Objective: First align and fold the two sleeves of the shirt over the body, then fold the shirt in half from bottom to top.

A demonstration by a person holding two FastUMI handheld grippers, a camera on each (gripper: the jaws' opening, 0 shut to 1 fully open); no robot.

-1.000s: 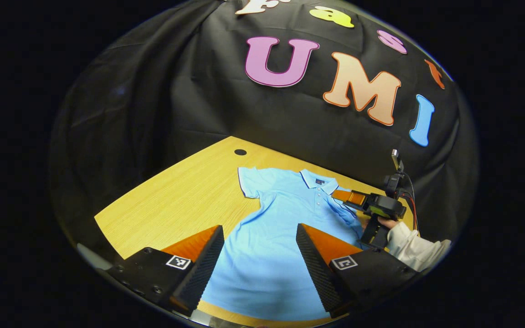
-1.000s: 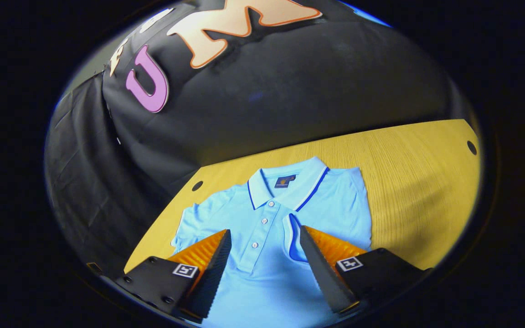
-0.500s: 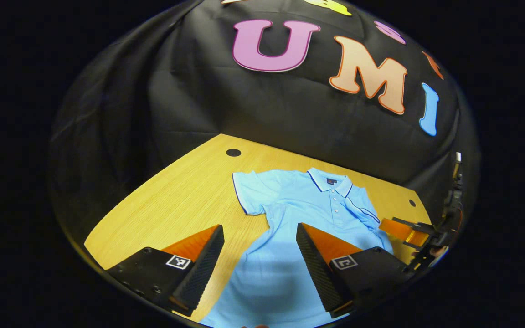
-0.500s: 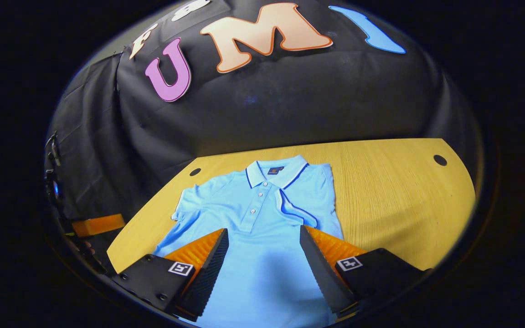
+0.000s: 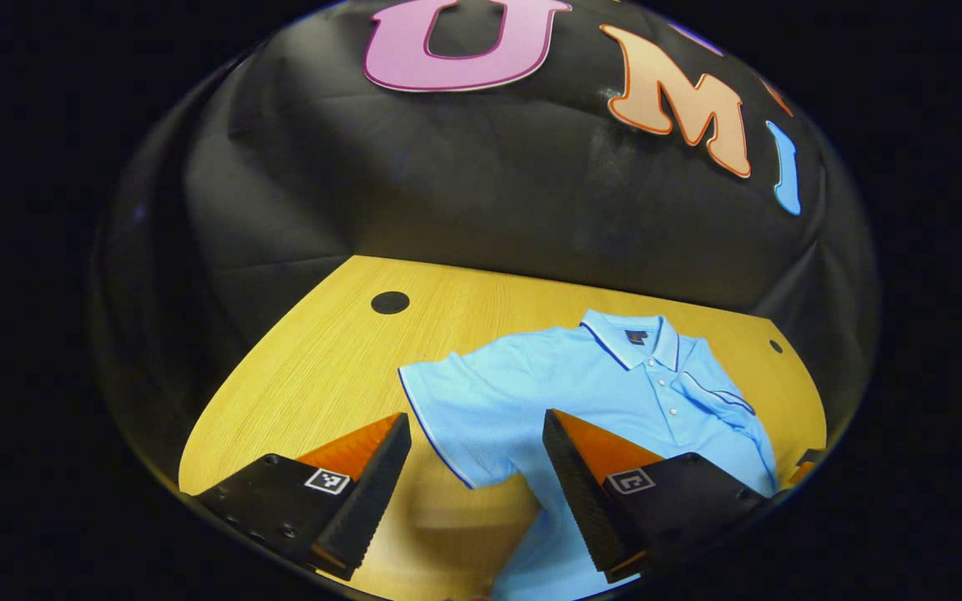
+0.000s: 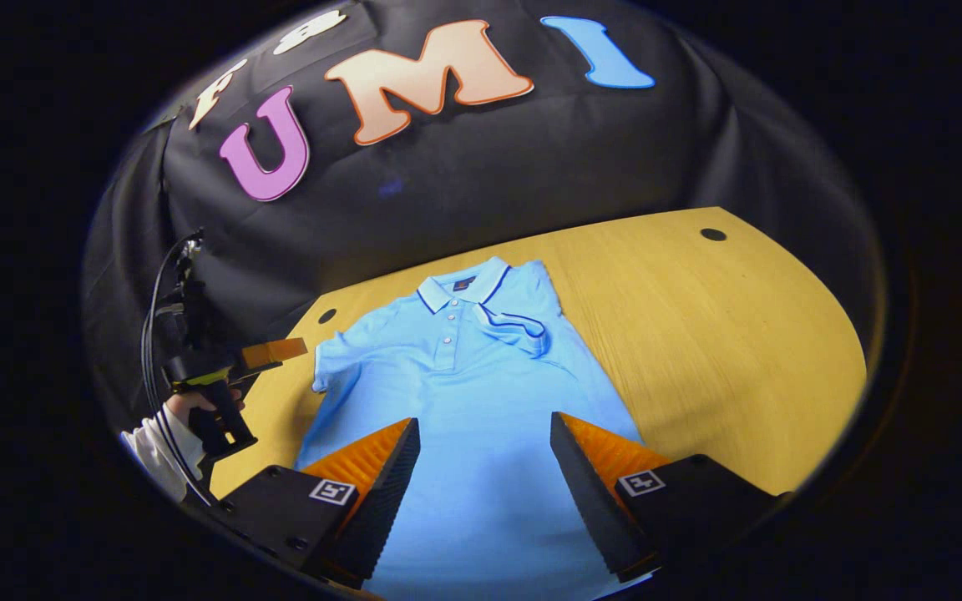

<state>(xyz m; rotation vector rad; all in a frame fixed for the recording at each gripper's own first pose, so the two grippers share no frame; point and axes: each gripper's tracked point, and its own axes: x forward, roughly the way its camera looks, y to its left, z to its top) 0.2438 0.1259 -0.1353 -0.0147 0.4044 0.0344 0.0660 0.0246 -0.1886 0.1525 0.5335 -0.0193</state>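
Shirt lies flat, collar toward twelve o'clock, on the table. At nine o'clock in the right gripper view, the left gripper, fingers spread and empty, nears the unfolded sleeve; pinch its hem squarely. Right sleeve lies folded. Right gripper hangs released above the body.

I see bare surface at the frame's right beside the shirt; at left, the left tool hangs by its sleeve.
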